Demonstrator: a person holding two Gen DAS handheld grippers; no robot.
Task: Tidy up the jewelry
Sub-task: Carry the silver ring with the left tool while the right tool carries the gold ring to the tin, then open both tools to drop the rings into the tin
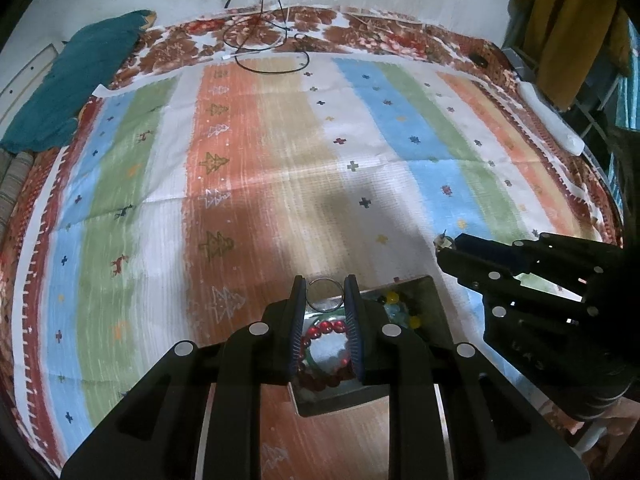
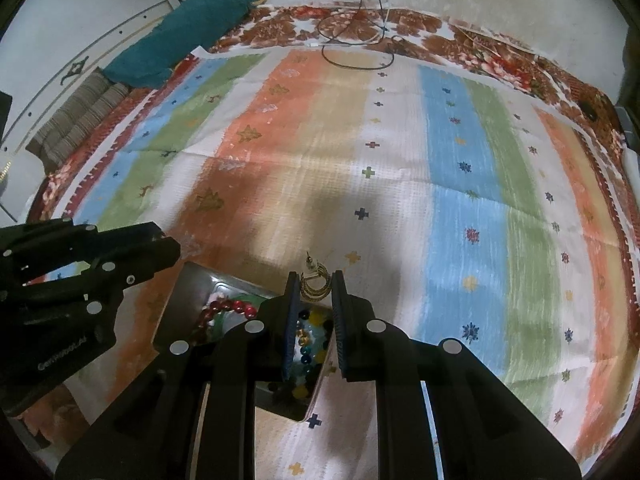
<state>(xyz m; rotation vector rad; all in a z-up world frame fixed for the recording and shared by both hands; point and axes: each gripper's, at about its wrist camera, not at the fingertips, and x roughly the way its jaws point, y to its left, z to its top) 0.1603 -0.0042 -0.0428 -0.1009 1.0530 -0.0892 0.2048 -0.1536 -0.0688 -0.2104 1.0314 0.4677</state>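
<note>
My left gripper [image 1: 325, 285] is shut on a thin silver ring [image 1: 325, 280], which hangs upright between its fingertips. Under it lies a dark metal tray [image 1: 434, 300] with a red bead bracelet [image 1: 320, 330] and a multicoloured bead bracelet [image 1: 394, 306] inside. My right gripper [image 2: 316, 280] is shut on a gold hoop earring [image 2: 316, 286], its post sticking up, above the tray's [image 2: 180, 300] far right edge. The red bracelet [image 2: 226, 308] and coloured beads [image 2: 308, 340] show below. Each gripper appears in the other's view: right [image 1: 444, 246], left [image 2: 176, 246].
A striped cloth with small cross and tree patterns [image 1: 280, 140] covers the bed. Black cables [image 1: 264, 52] lie at the far edge. A teal cloth [image 1: 76, 80] is bunched at the far left. A white oblong object [image 1: 552, 116] lies along the right edge, with yellow fabric [image 1: 568, 28] hanging beyond.
</note>
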